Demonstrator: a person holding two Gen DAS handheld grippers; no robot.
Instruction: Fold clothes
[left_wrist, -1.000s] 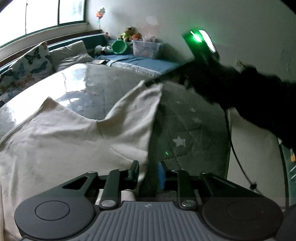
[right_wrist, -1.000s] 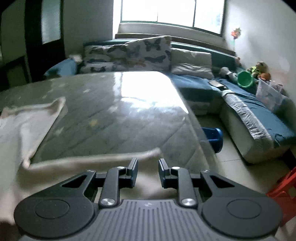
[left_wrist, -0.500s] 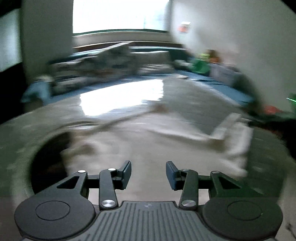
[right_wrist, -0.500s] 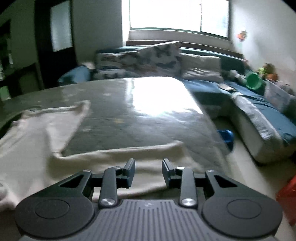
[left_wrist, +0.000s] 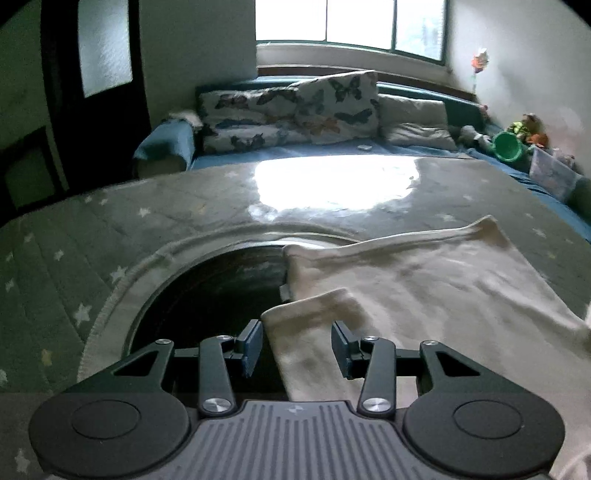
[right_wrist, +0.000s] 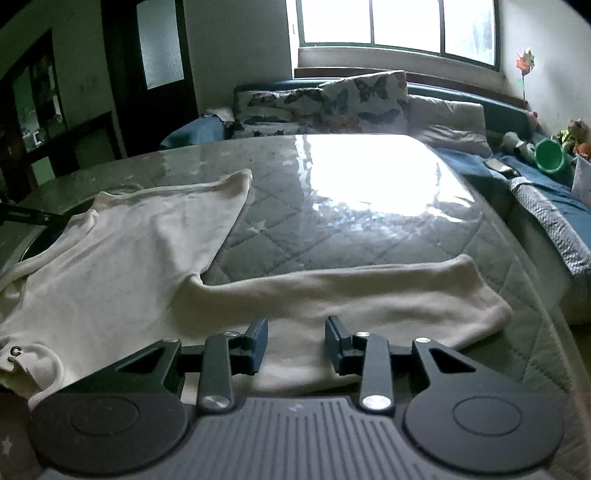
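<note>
Left gripper (left_wrist: 297, 349): fingers apart, pads clear of a cream sleeve end that lies between them. Right gripper (right_wrist: 295, 345): fingers apart and opening, above the other sleeve (right_wrist: 369, 295), not pressing it. Cream shirt (right_wrist: 122, 254): spread flat on the desk (right_wrist: 332, 229), body toward the left edge, one sleeve stretched along the near edge to the right corner. Desk: grey quilted star cover under a glossy sheet; round dark cutout (left_wrist: 207, 295) at the shirt's left. Beyond the far edge: blue sofa (left_wrist: 166, 144), butterfly cushions (left_wrist: 295, 110), green bucket (right_wrist: 550, 155).
</note>
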